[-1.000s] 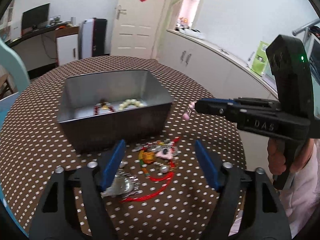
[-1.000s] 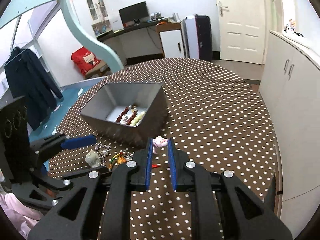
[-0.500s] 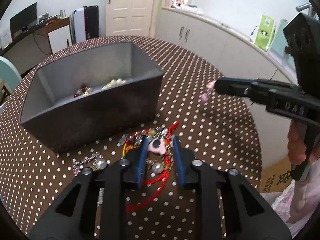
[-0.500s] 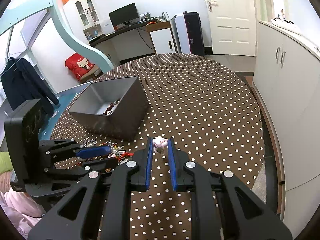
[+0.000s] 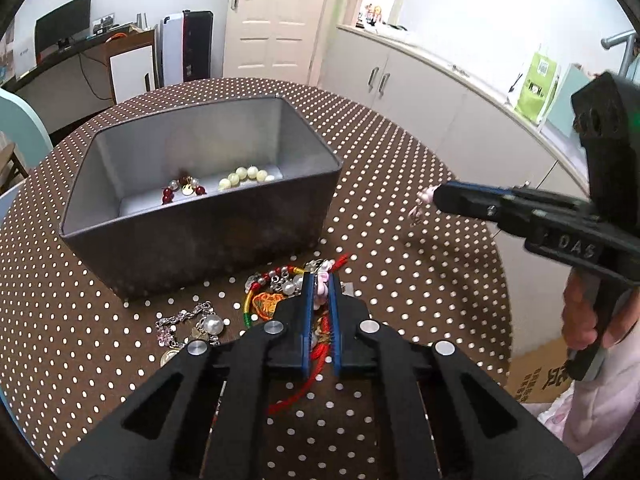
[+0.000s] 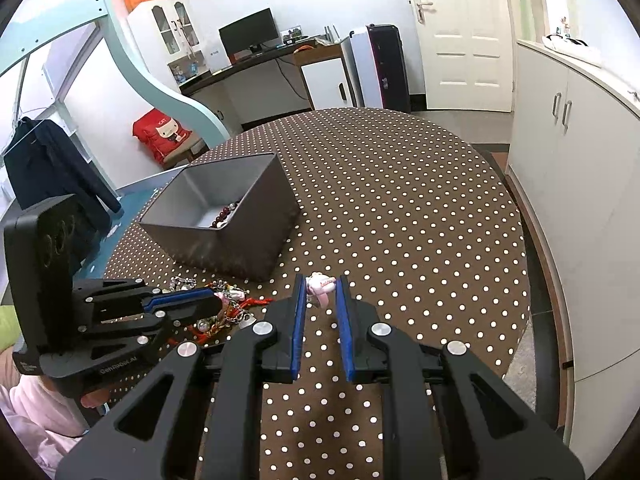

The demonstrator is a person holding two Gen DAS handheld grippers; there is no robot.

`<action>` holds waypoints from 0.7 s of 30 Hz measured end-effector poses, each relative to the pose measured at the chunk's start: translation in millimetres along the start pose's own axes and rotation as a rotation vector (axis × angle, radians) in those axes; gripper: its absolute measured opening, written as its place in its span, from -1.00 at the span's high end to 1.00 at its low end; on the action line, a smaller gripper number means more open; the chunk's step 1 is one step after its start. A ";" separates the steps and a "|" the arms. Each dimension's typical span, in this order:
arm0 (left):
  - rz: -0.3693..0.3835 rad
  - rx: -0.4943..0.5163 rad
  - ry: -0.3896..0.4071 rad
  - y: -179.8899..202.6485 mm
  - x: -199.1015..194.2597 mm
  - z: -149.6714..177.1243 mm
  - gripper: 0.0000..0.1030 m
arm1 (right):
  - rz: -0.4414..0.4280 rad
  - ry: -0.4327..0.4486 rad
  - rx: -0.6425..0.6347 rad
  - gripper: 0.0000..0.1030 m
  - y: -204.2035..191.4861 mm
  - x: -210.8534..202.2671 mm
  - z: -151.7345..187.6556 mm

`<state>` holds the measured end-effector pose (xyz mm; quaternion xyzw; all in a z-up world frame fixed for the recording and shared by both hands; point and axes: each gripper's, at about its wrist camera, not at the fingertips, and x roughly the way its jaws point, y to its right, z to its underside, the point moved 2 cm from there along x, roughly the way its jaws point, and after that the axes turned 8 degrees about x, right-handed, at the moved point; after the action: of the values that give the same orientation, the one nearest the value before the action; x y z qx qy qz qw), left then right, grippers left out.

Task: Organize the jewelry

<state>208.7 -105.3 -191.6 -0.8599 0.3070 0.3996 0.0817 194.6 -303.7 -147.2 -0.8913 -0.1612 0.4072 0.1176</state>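
Observation:
A grey metal box stands on the dotted round table and holds red beads and pale beads; it also shows in the right wrist view. A tangle of jewelry lies in front of it. My left gripper is shut on a pink charm with a red cord hanging from it. My right gripper is shut on a small pink charm, held above the table right of the box.
A silver chain with a pearl lies left of the tangle. White cabinets stand to the right of the table. A desk with a monitor and a door are behind.
My left gripper went from open to shut on the pink charm in the jewelry tangle. My right gripper, still holding its charm, drew back from the box.

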 end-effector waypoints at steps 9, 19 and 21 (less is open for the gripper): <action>0.008 -0.030 0.099 -5.7 -38.3 -12.7 0.87 | -0.005 0.021 -0.022 0.73 -10.5 -8.3 -2.1; -0.027 -0.087 0.030 -19.2 -40.9 -0.4 0.87 | -0.022 0.022 -0.054 0.73 -26.4 -5.9 -2.1; -0.037 -0.123 -0.024 -25.5 -30.9 12.6 0.87 | -0.023 0.016 -0.061 0.73 -29.2 -4.2 -0.4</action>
<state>200.6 -65.8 -179.9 -0.8640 0.2651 0.4262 0.0397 186.7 -278.5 -134.1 -0.8958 -0.1829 0.3934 0.0967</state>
